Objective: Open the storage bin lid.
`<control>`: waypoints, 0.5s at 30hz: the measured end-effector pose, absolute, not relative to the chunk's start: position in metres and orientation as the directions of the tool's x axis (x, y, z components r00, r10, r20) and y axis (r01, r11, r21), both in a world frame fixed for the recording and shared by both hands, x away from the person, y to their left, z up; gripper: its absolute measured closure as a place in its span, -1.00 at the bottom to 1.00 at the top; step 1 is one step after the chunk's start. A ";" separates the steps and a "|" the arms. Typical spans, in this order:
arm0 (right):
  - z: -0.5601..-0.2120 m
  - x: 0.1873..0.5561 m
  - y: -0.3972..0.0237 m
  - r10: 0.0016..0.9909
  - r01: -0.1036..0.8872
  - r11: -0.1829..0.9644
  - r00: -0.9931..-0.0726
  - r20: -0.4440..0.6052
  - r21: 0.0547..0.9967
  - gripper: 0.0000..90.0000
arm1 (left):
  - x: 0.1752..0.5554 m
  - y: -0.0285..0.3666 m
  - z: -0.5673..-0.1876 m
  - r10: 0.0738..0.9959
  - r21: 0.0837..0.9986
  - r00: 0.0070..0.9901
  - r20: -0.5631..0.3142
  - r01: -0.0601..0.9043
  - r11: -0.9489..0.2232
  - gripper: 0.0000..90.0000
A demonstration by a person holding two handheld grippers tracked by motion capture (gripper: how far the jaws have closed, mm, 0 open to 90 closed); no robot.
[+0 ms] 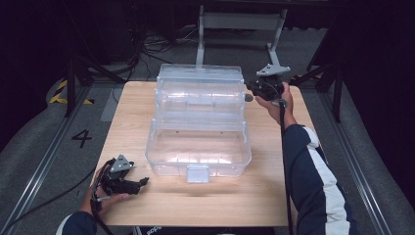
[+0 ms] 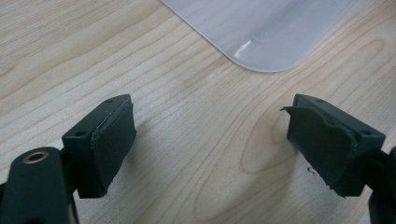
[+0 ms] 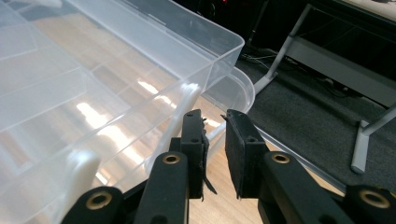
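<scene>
Dark surroundings close in on a light wooden table (image 1: 147, 205) that stands at frame centre on grey carpet, with a metal stand (image 1: 240, 22) behind it at the top and a floor marking (image 1: 81, 137) at left. On the table, centre of the high view, sits a clear plastic box (image 1: 198, 152), opened out, its tiered trays (image 1: 199, 90) stepped back toward the upper part of the frame and a latch (image 1: 197, 173) on its near wall. Judged from its thin transparent walls, the box is light and fairly stiff, smooth and likely slippery under the pads, and apt to flex or crack if squeezed hard; the tray edge or the side arm at right appears the soundest place to take hold, rather than a broad wall. Right gripper (image 3: 215, 140), at the upper right of the high view beside the trays, has its jaws nearly together with a narrow gap; nothing is pinched between them, and the tray rim (image 3: 196, 93) lies just ahead, apart from the pads. Left gripper (image 2: 210, 140), at the lower left of the high view, hangs over bare wood with jaws spread wide and empty, a corner of the box just ahead of it. Table surface is clean, flat, wood-grained and offers good friction.
</scene>
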State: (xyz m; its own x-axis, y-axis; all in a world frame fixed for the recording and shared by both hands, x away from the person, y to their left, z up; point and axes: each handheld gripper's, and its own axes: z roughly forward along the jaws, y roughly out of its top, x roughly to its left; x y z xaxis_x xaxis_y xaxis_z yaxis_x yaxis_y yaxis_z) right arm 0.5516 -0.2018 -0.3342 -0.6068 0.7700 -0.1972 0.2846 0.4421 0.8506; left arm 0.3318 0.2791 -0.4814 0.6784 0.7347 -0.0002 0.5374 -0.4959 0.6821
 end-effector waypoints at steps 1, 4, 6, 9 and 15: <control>-0.334 0.549 -0.203 0.769 0.283 0.438 -0.609 -0.193 0.853 0.72 | 0.332 0.279 -0.481 0.735 0.682 0.678 0.000 0.537 -0.496 -0.65; -0.333 0.541 -0.204 0.756 0.272 0.447 -0.625 -0.198 0.852 0.72 | 0.332 0.279 -0.481 0.734 0.682 0.679 -0.001 0.537 -0.496 -0.65; -0.332 0.537 -0.205 0.749 0.267 0.453 -0.631 -0.201 0.850 0.71 | 0.332 0.279 -0.481 0.734 0.679 0.679 -0.001 0.539 -0.498 -0.65; -0.332 0.529 -0.207 0.742 0.260 0.458 -0.639 -0.204 0.850 0.69 | 0.331 0.279 -0.481 0.742 0.681 0.671 -0.002 0.544 -0.490 -0.65; -0.330 0.516 -0.210 0.727 0.242 0.465 -0.654 -0.211 0.852 0.68 | 0.331 0.280 -0.481 0.743 0.682 0.670 0.001 0.543 -0.490 -0.65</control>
